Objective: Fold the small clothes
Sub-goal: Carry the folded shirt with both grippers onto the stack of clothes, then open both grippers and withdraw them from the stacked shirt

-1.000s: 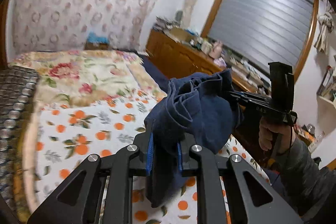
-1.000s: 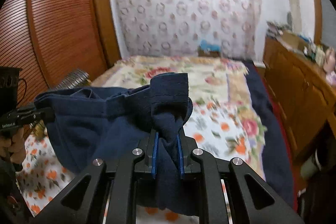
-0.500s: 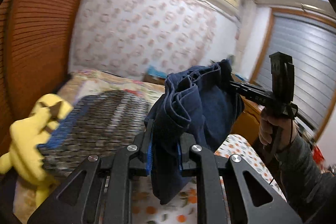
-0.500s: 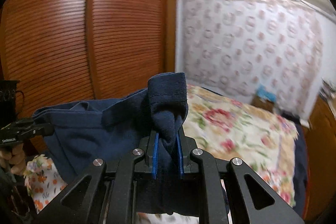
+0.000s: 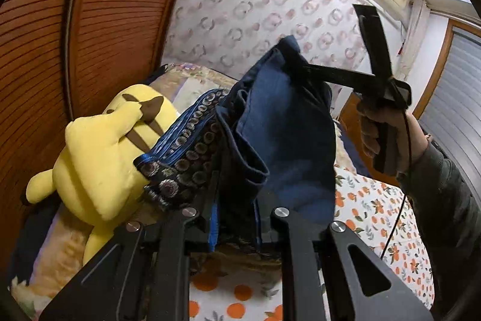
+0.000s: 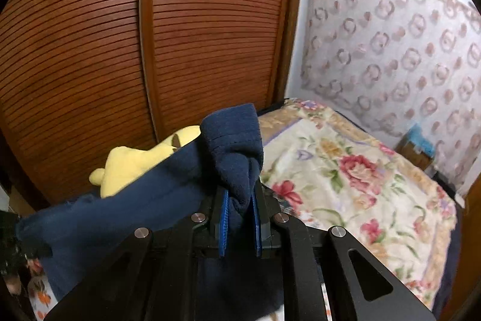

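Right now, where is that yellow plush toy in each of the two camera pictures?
Left wrist view: the yellow plush toy lies at left of centre on the bed, beside the dark patterned cloth.
Right wrist view: it peeks out at lower left, behind the navy garment.
Shared landmark: the slatted wooden wardrobe right behind the toy.

Each camera sits just behind its own jaws and looks forward and somewhat downward along them, very close to the dark blue garment (image 5: 285, 134) held up over the bed (image 6: 360, 170). The left view faces across the bed toward the patterned wall curtain (image 5: 255, 5); the right view faces more toward the slatted wardrobe (image 6: 120, 50). Both share the garment, the yellow plush toy (image 5: 105, 146), wardrobe, curtain and bed.
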`<state>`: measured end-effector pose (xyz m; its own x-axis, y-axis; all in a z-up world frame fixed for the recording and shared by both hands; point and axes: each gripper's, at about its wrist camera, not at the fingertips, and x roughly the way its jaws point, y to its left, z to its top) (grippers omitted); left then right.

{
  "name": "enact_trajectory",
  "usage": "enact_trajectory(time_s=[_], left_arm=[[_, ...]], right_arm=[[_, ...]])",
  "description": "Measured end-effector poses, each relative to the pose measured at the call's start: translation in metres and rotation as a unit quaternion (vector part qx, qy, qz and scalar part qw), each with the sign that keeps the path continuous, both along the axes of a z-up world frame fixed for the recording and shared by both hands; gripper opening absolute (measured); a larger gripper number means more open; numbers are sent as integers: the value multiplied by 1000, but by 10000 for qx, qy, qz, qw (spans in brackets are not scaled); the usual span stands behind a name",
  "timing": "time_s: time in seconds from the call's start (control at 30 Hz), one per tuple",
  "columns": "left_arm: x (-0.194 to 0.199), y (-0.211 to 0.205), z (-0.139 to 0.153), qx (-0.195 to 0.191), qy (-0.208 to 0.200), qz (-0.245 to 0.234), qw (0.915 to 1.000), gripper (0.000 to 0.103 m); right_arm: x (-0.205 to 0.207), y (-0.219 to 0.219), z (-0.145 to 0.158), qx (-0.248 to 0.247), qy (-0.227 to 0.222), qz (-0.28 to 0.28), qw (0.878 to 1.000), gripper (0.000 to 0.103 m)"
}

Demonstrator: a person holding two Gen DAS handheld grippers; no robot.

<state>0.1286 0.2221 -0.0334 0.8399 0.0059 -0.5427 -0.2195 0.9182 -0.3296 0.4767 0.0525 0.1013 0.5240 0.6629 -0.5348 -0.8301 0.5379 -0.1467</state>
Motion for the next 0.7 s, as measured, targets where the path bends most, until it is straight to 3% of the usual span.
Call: enact_trajectory(time_s=[0.13,0.17,0.23,0.3,0.47,0.6,0.7], left_arm=[[-4,3,-4,-2,65,28,10000,19],[-2,2,-2,5,103,19,9999,20],[-1,2,-1,38,195,-68,9998,27],[-7,-2,7,211,160,-84,9996,34],[-22,-7,21,509,-76,-75,9986,49],[-31,-18,30,684,-179,-234,9972,83],[-37,-30,36,794,-238,-329,9960,94]], right_arm=[[5,9,-3,5,-48,-78,10000,16],[-4,7,-4,33,-36,-125,9999,20],[-1,5,-2,123,52,-166,9998,43],[-23,-3,-12,242,136,-142,9995,53],[-45,-25,-23,271,190,-280,9991,62],[-77,-47,-25,318,122,-247,9991,64],[-103,-69,-27,480,191,-270,9983,69]])
